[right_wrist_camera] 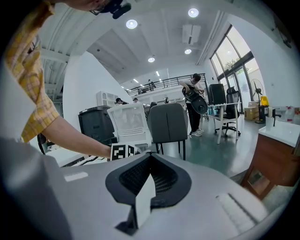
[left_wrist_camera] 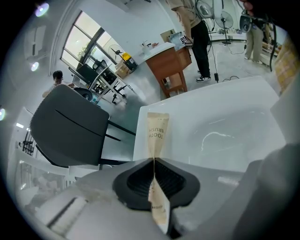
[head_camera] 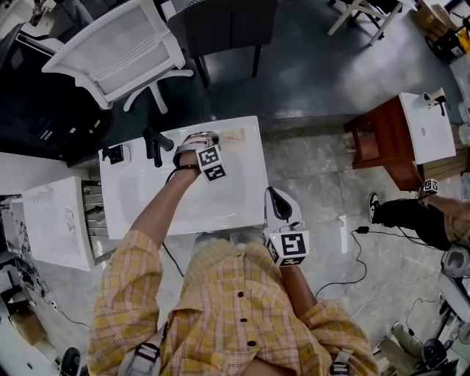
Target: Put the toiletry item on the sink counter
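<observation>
A beige toothbrush packet (left_wrist_camera: 157, 133) is pinched upright between the jaws of my left gripper (left_wrist_camera: 153, 161), which is shut on it. The head view shows that left gripper (head_camera: 208, 139) over the far edge of the white sink counter (head_camera: 246, 192), with the toothbrush packet (head_camera: 233, 135) reaching toward the counter's back right corner. A black faucet (head_camera: 156, 144) stands just left of it. My right gripper (head_camera: 274, 197) hangs off the counter's right front corner. Its jaws (right_wrist_camera: 150, 157) are together with nothing seen between them.
A small black item (head_camera: 115, 153) sits at the counter's back left. A white drawer unit (head_camera: 55, 220) stands to the left, with a white chair (head_camera: 121, 44) and a dark chair (head_camera: 220, 22) beyond. At right are a wooden vanity (head_camera: 389, 139) and a person (head_camera: 433, 213).
</observation>
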`<state>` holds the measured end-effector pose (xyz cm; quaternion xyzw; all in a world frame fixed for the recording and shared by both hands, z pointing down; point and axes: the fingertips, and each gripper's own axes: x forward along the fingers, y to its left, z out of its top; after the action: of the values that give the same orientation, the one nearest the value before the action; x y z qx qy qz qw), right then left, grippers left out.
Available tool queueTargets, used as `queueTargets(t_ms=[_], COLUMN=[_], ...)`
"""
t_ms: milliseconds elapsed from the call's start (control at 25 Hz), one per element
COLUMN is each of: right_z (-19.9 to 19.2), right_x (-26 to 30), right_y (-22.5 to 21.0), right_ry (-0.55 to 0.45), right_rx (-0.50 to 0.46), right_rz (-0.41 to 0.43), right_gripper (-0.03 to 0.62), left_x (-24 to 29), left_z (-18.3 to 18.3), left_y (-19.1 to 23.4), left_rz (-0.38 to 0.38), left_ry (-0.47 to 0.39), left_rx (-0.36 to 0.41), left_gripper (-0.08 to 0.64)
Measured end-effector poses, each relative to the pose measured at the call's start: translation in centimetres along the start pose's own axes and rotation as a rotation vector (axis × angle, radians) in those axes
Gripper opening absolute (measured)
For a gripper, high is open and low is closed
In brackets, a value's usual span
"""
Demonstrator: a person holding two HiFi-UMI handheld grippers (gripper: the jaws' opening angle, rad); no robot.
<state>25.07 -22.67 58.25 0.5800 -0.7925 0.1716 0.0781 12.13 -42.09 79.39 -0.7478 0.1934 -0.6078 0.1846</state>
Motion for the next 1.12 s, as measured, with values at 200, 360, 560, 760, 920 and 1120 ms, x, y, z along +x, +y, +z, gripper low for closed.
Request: queueTargets(t_ms=[200,360,560,760,920,1120], right_z=[-0.2,-0.4,0.0,0.2,1.0,1.9], right_x=[0.1,0.3,0.6,0.3,-0.1,-0.9], right_y=[-0.4,-0.1,0.7,1.5,2.4,3.9], right_ry=[0.006,0.006,-0.001,-0.013,-0.033,-0.057], right_rx=[0.004,0.011,0.017,0.009,-0.002,-0.015], right_rz=[-0.003,0.01,0.024,0.024,0.017,0.004], right_gripper=[0.002,0.002,0.002,0.002,0.002,0.002], left_x=[0.5,0.4,-0.6,-2.4,-4.5,-8.8], left_z=[-0.5,-0.8,-1.1,-1.0,-0.7,0.2], left_y=[0.2,0.4,1.1,1.5,1.7,2.4], left_rz=[0.019,0.02,0.034,0.054,0.053,0.09], left_ry=[0.027,0.024,-0.005,-0.04,-0.089,-0.196], left_rx=[0.014,-0.035,-0.1,-0.154,-0.252,-0.385], left_gripper=[0.017,0.065,0.087,0.092,0.092,0.092])
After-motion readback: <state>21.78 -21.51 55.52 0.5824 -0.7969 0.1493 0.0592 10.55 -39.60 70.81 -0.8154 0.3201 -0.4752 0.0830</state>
